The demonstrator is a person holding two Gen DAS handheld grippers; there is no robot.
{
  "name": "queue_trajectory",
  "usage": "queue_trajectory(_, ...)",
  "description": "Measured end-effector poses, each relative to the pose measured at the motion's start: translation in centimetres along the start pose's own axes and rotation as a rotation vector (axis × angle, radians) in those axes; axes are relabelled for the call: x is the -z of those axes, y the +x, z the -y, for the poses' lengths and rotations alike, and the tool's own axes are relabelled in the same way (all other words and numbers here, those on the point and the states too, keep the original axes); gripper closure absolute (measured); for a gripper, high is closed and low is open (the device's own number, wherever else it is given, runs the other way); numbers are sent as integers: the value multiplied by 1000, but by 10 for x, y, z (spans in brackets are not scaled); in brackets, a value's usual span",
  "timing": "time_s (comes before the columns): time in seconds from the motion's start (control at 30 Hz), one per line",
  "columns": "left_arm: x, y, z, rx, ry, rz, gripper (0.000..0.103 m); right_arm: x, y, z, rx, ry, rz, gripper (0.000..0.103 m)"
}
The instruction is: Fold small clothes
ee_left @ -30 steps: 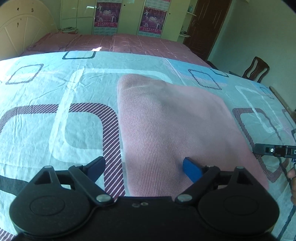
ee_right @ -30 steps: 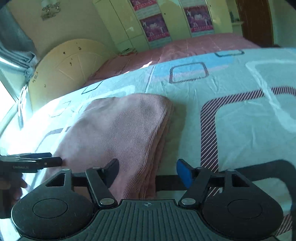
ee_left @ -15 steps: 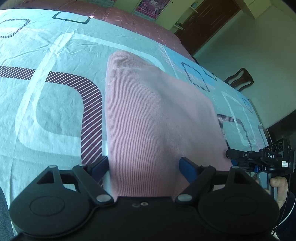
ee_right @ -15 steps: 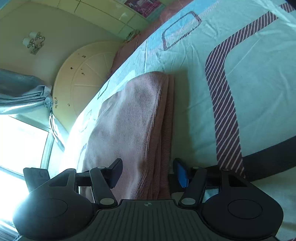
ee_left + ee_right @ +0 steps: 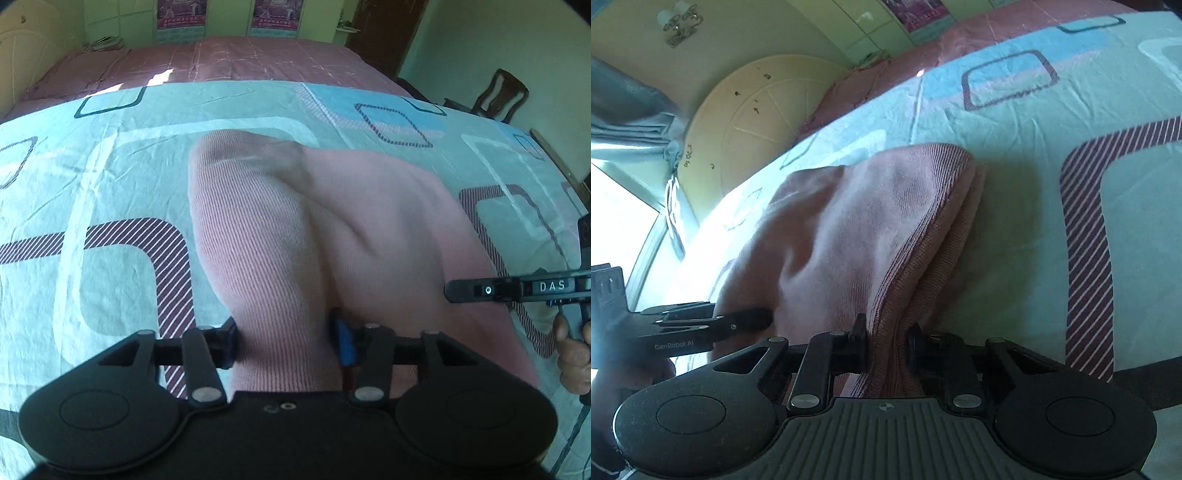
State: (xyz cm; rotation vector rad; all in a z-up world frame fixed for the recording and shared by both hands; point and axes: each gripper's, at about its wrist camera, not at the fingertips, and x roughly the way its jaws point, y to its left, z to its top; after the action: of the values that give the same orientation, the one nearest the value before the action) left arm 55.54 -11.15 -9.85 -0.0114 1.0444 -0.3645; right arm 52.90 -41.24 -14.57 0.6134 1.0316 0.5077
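A pink ribbed garment (image 5: 332, 229), folded in layers, lies on the patterned bed sheet (image 5: 110, 177). My left gripper (image 5: 286, 341) is shut on the garment's near left edge, and a raised fold of cloth runs away from it. My right gripper (image 5: 888, 341) is shut on the near right edge of the garment (image 5: 849, 236), pinching several layers. The right gripper also shows at the right of the left wrist view (image 5: 454, 291), and the left gripper at the left of the right wrist view (image 5: 764, 319).
The sheet (image 5: 1034, 147) is light blue with striped maroon shapes. A second bed with a pink cover (image 5: 221, 62) stands behind. A wooden chair (image 5: 498, 96) and a dark door (image 5: 384, 33) are at the far right. A cream headboard (image 5: 757, 122) is at the left.
Both grippers have closed on the near edge of the garment. The cloth has bunched and lifted into a ridge at each gripper.
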Motion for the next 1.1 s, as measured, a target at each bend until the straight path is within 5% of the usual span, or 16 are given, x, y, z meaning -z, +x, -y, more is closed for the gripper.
queue_trajectory(0.07,0,0,-10,-9,-28,9,18,0,-5,6,-17,26,13,79)
queue_trajectory(0.1,1,0,-14,-6,-32,12,16,2,-9,7,-12,21,27,68)
queue_trajectory(0.23,5,12,-42,126,-164,-2,18,2,-9,22,-60,81,30,67)
queue_trajectory(0.3,4,14,-48,152,-170,9,21,-1,-6,23,-69,98,31,67)
queue_trajectory(0.37,1,15,-44,178,-144,13,45,-4,-3,17,-50,77,30,67)
queue_trajectory(0.47,-3,11,-31,151,-73,24,61,-7,5,-8,37,-7,24,80)
queue_trajectory(0.73,0,-22,-17,129,78,88,69,6,-9,-79,224,-169,126,85)
queue_trajectory(1.1,17,-104,-70,57,165,194,69,20,23,-187,220,-272,164,85)
